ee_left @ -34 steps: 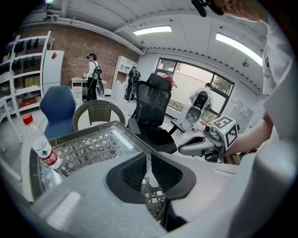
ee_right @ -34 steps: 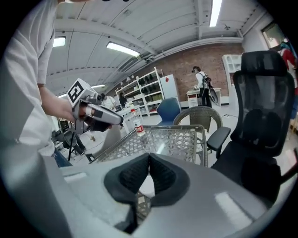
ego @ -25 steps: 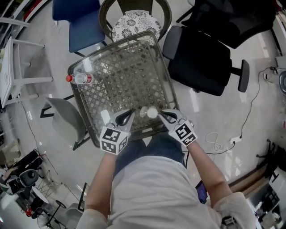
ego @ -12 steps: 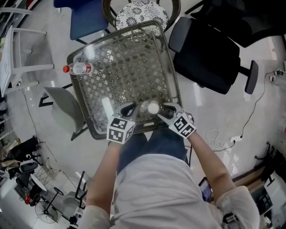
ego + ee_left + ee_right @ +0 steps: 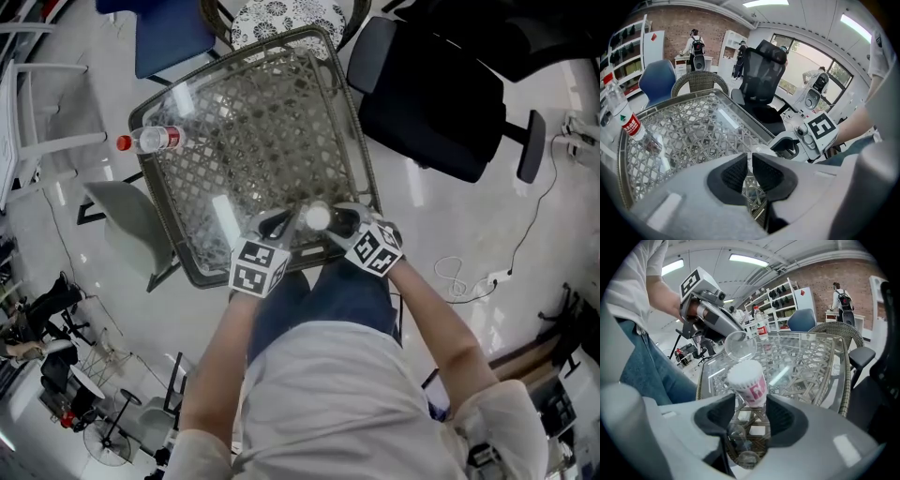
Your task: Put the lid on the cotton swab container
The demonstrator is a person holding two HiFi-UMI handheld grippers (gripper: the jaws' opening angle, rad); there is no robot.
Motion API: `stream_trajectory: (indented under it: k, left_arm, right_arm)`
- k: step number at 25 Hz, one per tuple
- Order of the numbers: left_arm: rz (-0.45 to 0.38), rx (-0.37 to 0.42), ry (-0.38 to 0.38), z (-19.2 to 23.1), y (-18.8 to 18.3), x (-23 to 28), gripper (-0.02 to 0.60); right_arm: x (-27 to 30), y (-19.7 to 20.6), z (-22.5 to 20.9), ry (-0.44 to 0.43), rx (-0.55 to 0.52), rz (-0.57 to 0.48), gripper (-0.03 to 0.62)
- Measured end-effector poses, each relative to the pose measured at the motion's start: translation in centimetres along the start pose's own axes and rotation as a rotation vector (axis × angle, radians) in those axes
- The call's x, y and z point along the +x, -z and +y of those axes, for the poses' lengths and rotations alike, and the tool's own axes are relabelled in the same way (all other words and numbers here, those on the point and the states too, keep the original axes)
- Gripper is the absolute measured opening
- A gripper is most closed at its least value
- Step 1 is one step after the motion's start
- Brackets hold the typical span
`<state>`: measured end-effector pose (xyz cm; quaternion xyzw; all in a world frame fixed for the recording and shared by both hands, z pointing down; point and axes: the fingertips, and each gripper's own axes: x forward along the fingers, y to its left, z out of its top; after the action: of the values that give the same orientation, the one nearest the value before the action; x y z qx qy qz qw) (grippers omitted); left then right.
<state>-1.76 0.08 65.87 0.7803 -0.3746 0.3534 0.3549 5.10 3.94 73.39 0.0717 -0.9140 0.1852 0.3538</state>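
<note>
Glass-topped wicker bench (image 5: 234, 112) amid office chairs (image 5: 427, 112), water bottle (image 5: 150, 141) at far corner. Lidding not yet done: left tool (image 5: 750, 164) pinched narrow on clear lid (image 5: 739, 345), held near top of cotton swab container (image 5: 749, 380). Right tool (image 5: 751, 411) just opened wide, container standing between its jaws, apparently ungripped. Next, probably: steady container, centre lid squarely, press down. Lid's rim nearly invisible against glass; jaw contact hard to judge.

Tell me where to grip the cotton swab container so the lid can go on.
Grip the cotton swab container low on its wall, from the table's near edge, where the right gripper, jaws just opened, now straddles it. It stands upright, and its top must stay clear for the lid.
</note>
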Motion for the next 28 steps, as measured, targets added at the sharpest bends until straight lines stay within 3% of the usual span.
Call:
stream_trajectory:
  k: [7, 18, 28]
  left_arm:
    - [0.056, 0.140, 0.005, -2.0, 0.3, 1.3, 0.040]
    - [0.149, 0.208, 0.029, -3.9, 1.4, 3.7, 0.040]
    - [0.206, 0.323, -0.036, -3.9, 1.5, 4.5, 0.009]
  right_arm:
    - [0.6, 0.0, -0.2, 0.015, 0.006, -0.011, 0.207]
    - [0.7, 0.0, -0.1, 0.020, 0.028, -0.034, 0.200]
    - [0.8, 0.0, 0.0, 0.018, 0.040, -0.046, 0.193]
